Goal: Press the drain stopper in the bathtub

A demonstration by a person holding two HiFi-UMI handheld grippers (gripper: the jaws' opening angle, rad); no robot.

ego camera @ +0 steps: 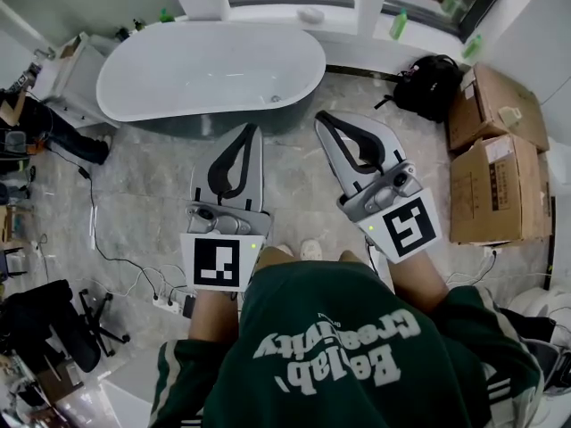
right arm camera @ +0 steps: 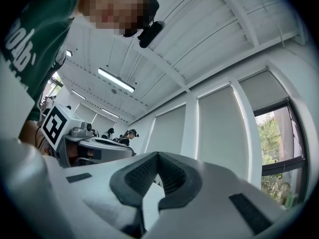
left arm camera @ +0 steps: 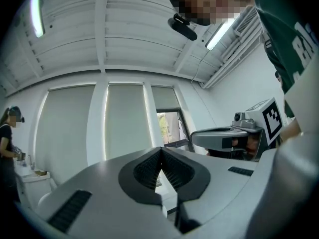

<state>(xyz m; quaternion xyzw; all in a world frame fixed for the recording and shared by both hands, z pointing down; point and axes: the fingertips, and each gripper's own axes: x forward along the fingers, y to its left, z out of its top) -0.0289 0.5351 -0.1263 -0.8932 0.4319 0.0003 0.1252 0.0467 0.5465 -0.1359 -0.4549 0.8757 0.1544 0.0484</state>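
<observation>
A white oval bathtub [ego camera: 210, 69] stands ahead on the marble floor in the head view. Its small round drain stopper [ego camera: 276, 99] shows on the tub's bottom near the right end. My left gripper [ego camera: 252, 129] is held level in front of me, jaws shut with nothing between them, tips short of the tub's near rim. My right gripper [ego camera: 320, 117] sits to the right, also shut and empty, tips beside the tub's right end. Both gripper views look up at the window wall and ceiling; the tips of the left gripper [left arm camera: 160, 149] and the right gripper [right arm camera: 157, 155] meet.
A black backpack [ego camera: 432, 84] and cardboard boxes [ego camera: 493, 163] lie to the right. Cables and a power strip [ego camera: 167, 303] run across the floor at left, near a black chair [ego camera: 53, 324]. A cabinet [ego camera: 73, 74] stands left of the tub. Another person [left arm camera: 8, 133] stands at far left.
</observation>
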